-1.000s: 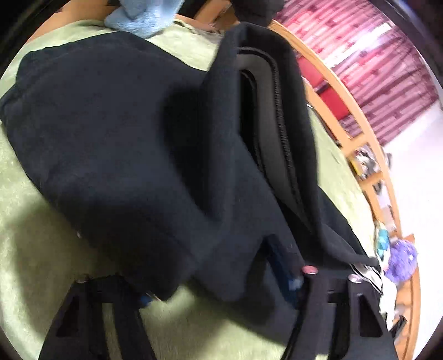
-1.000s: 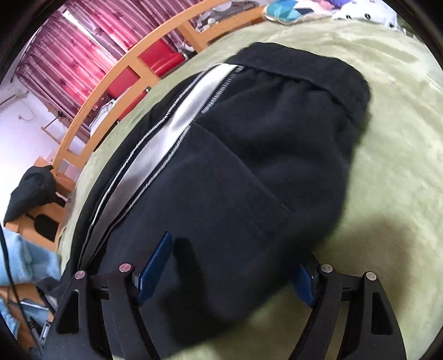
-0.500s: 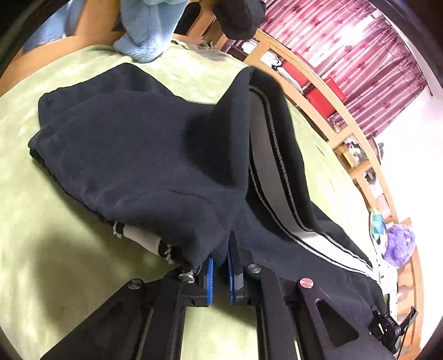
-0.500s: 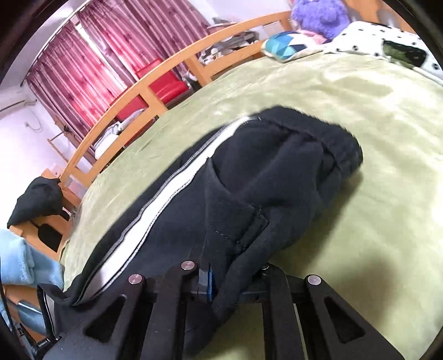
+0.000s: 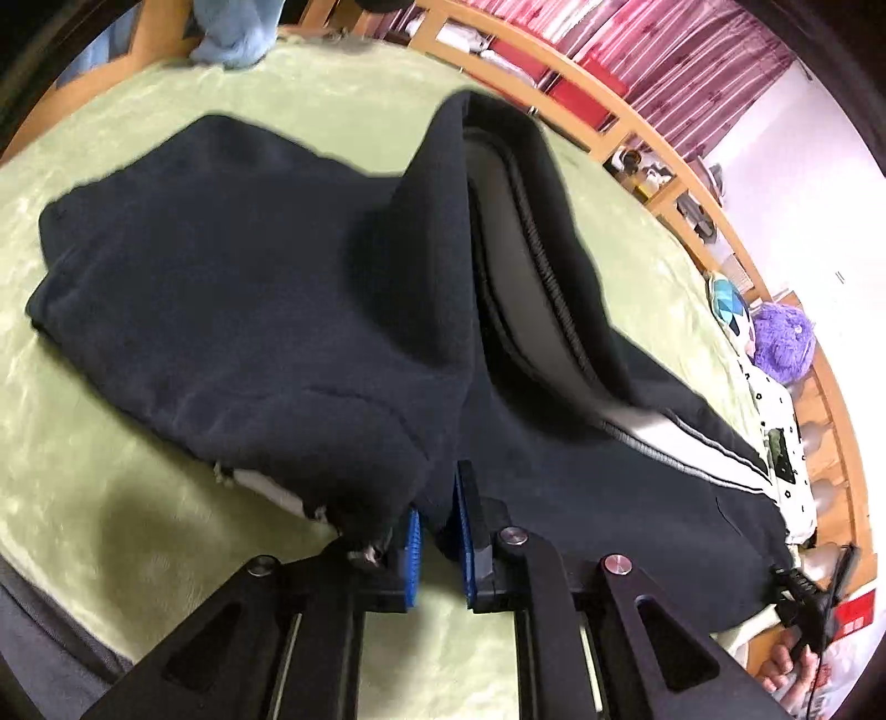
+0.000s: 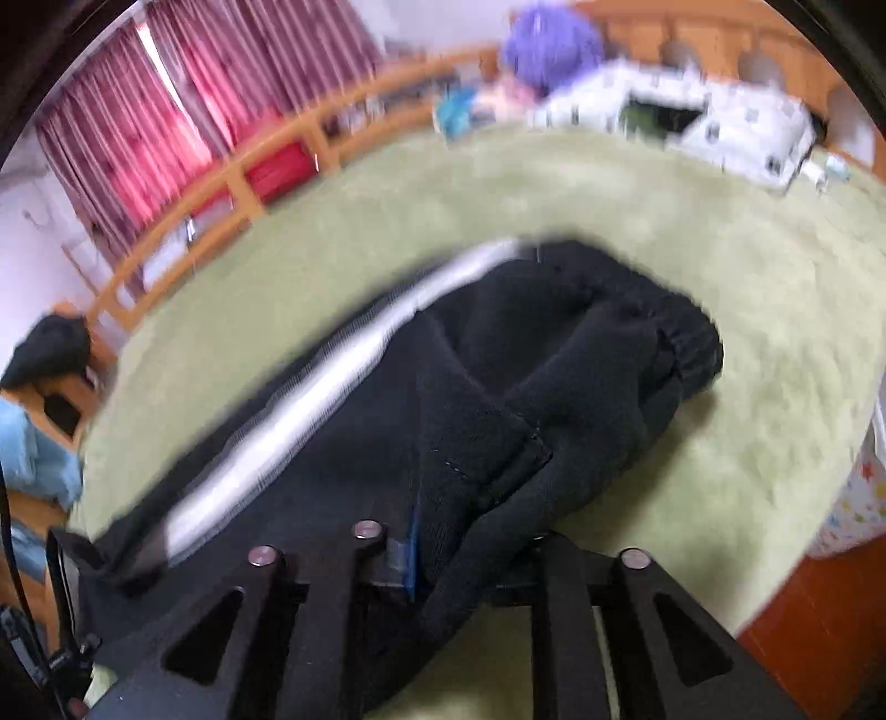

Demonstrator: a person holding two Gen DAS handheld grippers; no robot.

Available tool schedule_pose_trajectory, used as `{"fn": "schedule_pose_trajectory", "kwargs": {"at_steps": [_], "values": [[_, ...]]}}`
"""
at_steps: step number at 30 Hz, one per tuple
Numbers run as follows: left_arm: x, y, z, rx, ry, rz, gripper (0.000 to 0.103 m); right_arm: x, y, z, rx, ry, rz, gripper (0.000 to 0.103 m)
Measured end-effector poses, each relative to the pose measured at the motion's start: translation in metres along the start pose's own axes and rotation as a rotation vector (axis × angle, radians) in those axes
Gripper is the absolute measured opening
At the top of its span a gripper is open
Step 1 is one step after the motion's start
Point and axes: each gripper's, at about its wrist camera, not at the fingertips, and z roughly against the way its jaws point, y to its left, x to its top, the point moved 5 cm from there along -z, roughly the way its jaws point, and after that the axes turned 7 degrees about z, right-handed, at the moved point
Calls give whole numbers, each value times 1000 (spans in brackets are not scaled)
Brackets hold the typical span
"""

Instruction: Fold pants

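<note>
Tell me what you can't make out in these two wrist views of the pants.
- Left wrist view: the pants hide the bedspread beneath; the left gripper pinches a fold.
- Right wrist view: motion blur smears the purple plush toy.
- Right wrist view: fabric covers the right gripper pads.

a: surface? a pale green fleecy blanket [image 5: 138,498] covered the bed from edge to edge.

b: frame: a curved rail of light wood [image 5: 653,138], slatted, ran along the far side.

a: window side? dark red striped curtains [image 6: 138,138], daylight showing through a gap; a white wall [image 5: 803,183] stood beside them.

b: loose items: a purple plush toy [image 5: 783,343], a white spotted cushion [image 6: 720,122], light blue cloth [image 5: 238,33] at the far end, a dark bundle [image 6: 50,349] past the rail.
</note>
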Motion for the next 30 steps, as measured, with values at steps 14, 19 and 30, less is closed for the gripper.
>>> {"fn": "schedule_pose_trajectory", "kwargs": {"at_steps": [14, 19, 30], "values": [[-4, 1, 46, 22, -97, -202, 52, -26, 91, 77, 41, -211, 125, 59], [8, -9, 20, 75, -133, -193, 41, -19, 156, 78, 130, -258, 215, 69], [140, 5, 78, 96, -360, -186, 16, -17, 180, 29, 106, -207, 272, 69]]}}
